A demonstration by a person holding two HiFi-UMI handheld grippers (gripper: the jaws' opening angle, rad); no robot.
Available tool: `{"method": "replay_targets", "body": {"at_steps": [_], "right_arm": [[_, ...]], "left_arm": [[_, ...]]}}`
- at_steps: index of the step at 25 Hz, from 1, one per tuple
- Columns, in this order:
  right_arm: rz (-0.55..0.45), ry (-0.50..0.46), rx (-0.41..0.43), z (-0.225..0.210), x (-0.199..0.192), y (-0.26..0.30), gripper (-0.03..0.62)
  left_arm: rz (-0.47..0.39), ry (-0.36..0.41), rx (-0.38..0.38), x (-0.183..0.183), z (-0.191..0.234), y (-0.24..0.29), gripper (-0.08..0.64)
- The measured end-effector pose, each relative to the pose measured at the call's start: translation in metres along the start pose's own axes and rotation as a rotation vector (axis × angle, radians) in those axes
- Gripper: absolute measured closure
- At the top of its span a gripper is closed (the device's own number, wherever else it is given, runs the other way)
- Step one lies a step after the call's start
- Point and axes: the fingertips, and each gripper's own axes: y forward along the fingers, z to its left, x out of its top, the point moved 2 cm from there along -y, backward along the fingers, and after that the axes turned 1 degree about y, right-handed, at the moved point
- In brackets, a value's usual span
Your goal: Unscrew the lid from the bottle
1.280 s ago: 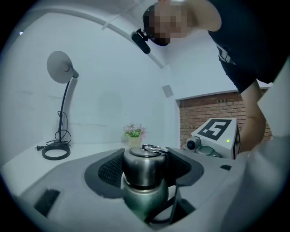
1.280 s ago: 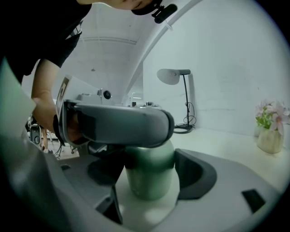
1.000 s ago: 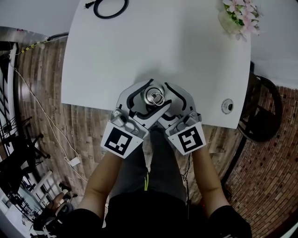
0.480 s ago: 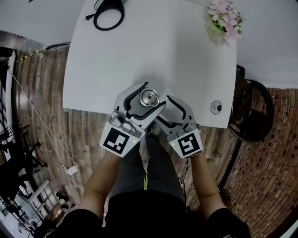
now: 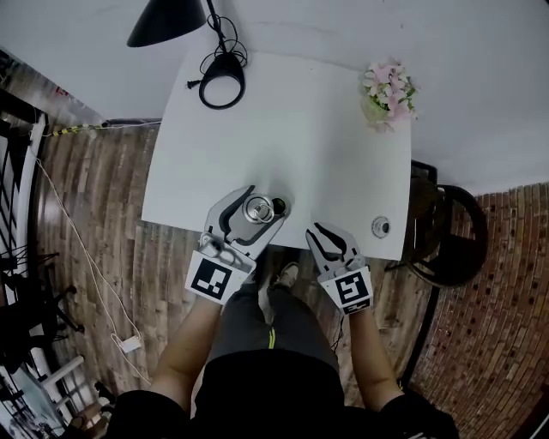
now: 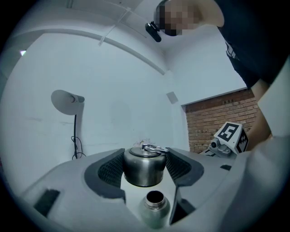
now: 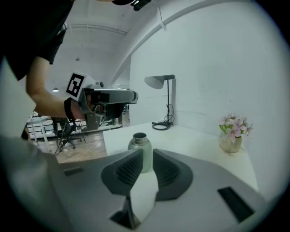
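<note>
A steel lid point(image 6: 144, 165) with a ring on top sits between the pads of my left gripper point(image 6: 145, 156), which is shut on it. Below it the green bottle point(image 6: 155, 209) stands on the white table with its mouth uncovered. In the head view the lid point(image 5: 256, 208) hangs in the left gripper point(image 5: 250, 210) just left of the bottle's mouth point(image 5: 278, 206). My right gripper point(image 5: 328, 237) is off to the right by the table's near edge. Its jaws are closing, a narrow gap left and nothing between them. The bottle point(image 7: 141, 149) stands beyond the right gripper point(image 7: 147, 159).
The white table point(image 5: 283, 129) carries a pot of pink flowers point(image 5: 388, 90) at the far right, a black lamp point(image 5: 167, 21) with its round base point(image 5: 223, 86) at the back, and a small round thing point(image 5: 380, 226) near the front right corner. A dark chair point(image 5: 446, 231) stands to the right.
The right gripper has drawn back from the bottle to the right and its jaws have narrowed. The left gripper has carried the lid off the bottle, whose mouth now shows.
</note>
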Motion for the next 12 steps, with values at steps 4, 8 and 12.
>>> {"method": "replay_targets", "body": {"at_steps": [4,8,12], "right_arm": [[-0.001,0.068,-0.077,-0.012,0.009,-0.014,0.575],[-0.055,0.134,-0.173,-0.029,0.030,-0.036,0.578],[-0.127,0.084,-0.184,-0.030,0.069,-0.053,0.578]], "left_arm": [[-0.015,0.010,0.051,0.022,0.011,-0.023,0.268],[-0.032,0.014,0.098,0.040,0.021,-0.045,0.268],[-0.049,0.006,0.127,0.052,0.032,-0.063,0.268]]}}
